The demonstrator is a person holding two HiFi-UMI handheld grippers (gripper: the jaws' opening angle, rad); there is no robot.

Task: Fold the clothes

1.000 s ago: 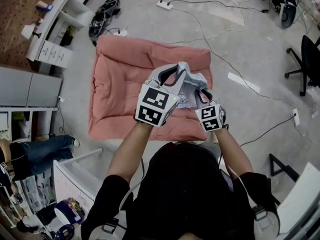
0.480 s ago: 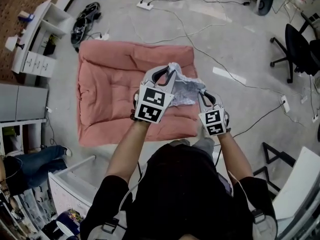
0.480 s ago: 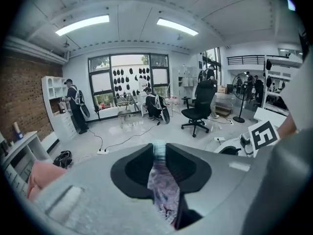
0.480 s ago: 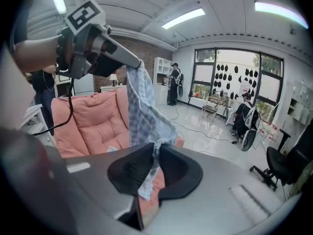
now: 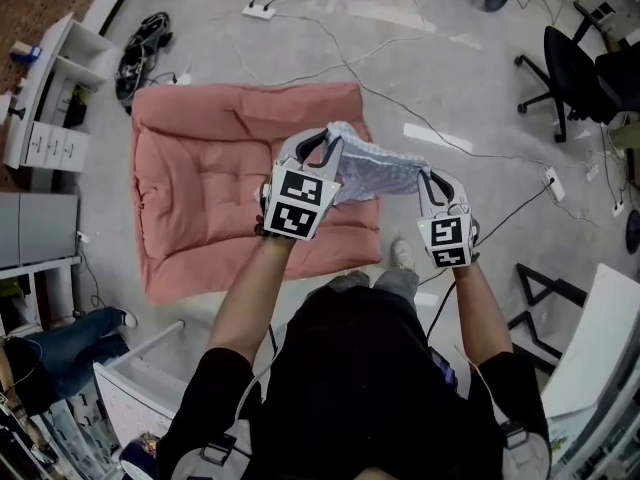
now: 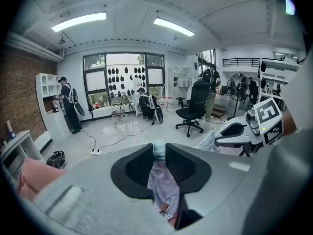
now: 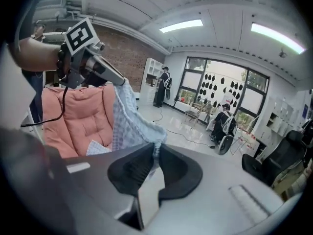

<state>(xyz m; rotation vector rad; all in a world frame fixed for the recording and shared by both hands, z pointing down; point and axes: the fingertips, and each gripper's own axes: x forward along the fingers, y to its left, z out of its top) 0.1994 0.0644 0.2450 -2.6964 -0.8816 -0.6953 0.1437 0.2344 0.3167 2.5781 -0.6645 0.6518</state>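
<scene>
A light, finely patterned garment (image 5: pixel 375 168) hangs stretched in the air between my two grippers, above the right edge of a pink cushion (image 5: pixel 210 178) on the floor. My left gripper (image 5: pixel 328 140) is shut on one end; the cloth (image 6: pixel 159 180) runs between its jaws. At the right, my right gripper (image 5: pixel 432 180) is shut on the other end. Its jaws have just been closing with the cloth edge (image 7: pixel 129 116) between them. From the right gripper view the left gripper (image 7: pixel 93 62) shows at upper left, with the garment sagging from it in front of the cushion (image 7: pixel 73 116).
A white shelf unit (image 5: pixel 45 108) stands left of the cushion. Cables and a power strip (image 5: pixel 258 10) lie on the concrete floor beyond it, and a black office chair (image 5: pixel 570 68) stands at far right. The person's shoe (image 5: pixel 402 256) is below the garment. People stand far off by the windows (image 6: pixel 68 106).
My right gripper has moved rightward, away from the left one, and the bunched garment has been drawn out into a span between them. The left gripper has dropped slightly.
</scene>
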